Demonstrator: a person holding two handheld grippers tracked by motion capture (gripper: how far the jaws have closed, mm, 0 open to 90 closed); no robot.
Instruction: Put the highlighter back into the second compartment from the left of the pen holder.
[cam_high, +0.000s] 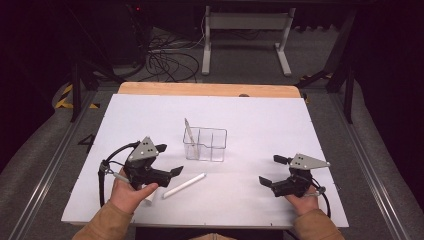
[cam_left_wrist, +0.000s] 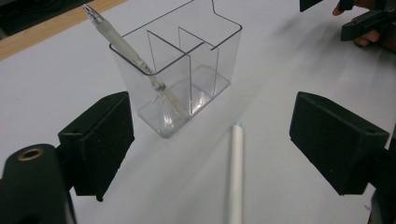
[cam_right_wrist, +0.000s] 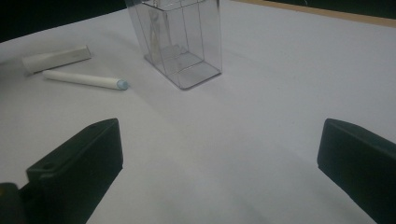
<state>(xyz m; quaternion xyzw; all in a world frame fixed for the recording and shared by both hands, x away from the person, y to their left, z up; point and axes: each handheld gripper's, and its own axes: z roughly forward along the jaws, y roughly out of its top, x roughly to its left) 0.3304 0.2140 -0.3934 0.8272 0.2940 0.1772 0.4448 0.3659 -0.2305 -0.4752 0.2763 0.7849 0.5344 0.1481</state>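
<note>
No text, brand or number can be read anywhere. The pen (cam_left_wrist: 128, 51) leaning in the clear organizer (cam_left_wrist: 187, 70) carries a small dark print on its barrel, too blurred to make out. The white marker (cam_left_wrist: 236, 172) lying on the desk (cam_high: 260, 115) shows no lettering. On the floor at the left, yellow-and-black hazard tape (cam_high: 64, 96) marks a stand's foot.

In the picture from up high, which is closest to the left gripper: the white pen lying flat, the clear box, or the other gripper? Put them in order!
From the left gripper:
1. The white pen lying flat on the table, just right of its jaws.
2. The clear plastic box with compartments, farther back, holding a slanted pen.
3. The right gripper, far across on the table's right side.
</note>
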